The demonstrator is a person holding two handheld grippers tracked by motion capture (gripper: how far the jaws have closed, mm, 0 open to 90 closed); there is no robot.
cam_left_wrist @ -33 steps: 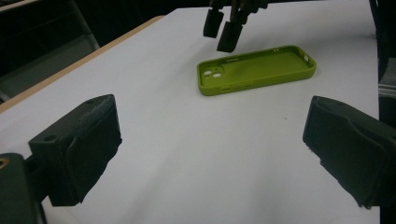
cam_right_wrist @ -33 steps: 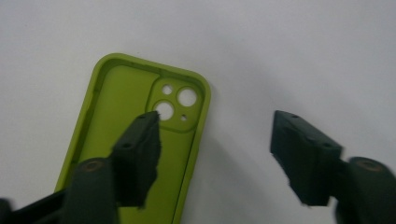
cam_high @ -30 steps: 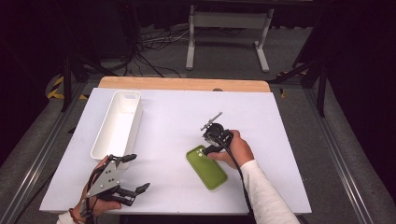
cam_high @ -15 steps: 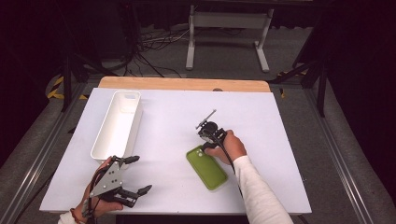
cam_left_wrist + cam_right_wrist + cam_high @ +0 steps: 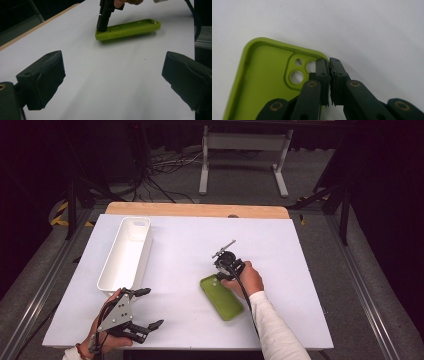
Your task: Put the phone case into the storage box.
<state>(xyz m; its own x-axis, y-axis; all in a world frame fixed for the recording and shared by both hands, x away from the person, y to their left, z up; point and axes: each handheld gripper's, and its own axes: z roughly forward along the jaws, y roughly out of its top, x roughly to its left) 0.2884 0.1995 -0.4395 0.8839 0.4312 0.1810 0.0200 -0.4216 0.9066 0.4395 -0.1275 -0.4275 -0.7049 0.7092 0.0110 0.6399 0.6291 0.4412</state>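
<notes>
A lime-green phone case (image 5: 223, 299) lies hollow side up on the white table, right of centre. My right gripper (image 5: 218, 277) points down at its far corner, by the camera cut-out. In the right gripper view the jaws have just been closing and now pinch the case (image 5: 267, 80) rim, with the gripper (image 5: 329, 62) shut on it. My left gripper (image 5: 151, 307) rests at the near left, open with nothing between its jaws. From the left gripper view (image 5: 112, 75) the case (image 5: 130, 28) lies ahead, with the right gripper (image 5: 101, 28) standing on its end.
A long white bin (image 5: 107, 272) stands at the left of the table, just beyond my left gripper. A wooden strip (image 5: 197, 210) runs along the table's far edge. Dark floor with cables and a metal stand lies beyond.
The right gripper's jaws have closed onto the case's far corner. That hand shifted slightly toward the near left. The left gripper kept still.
</notes>
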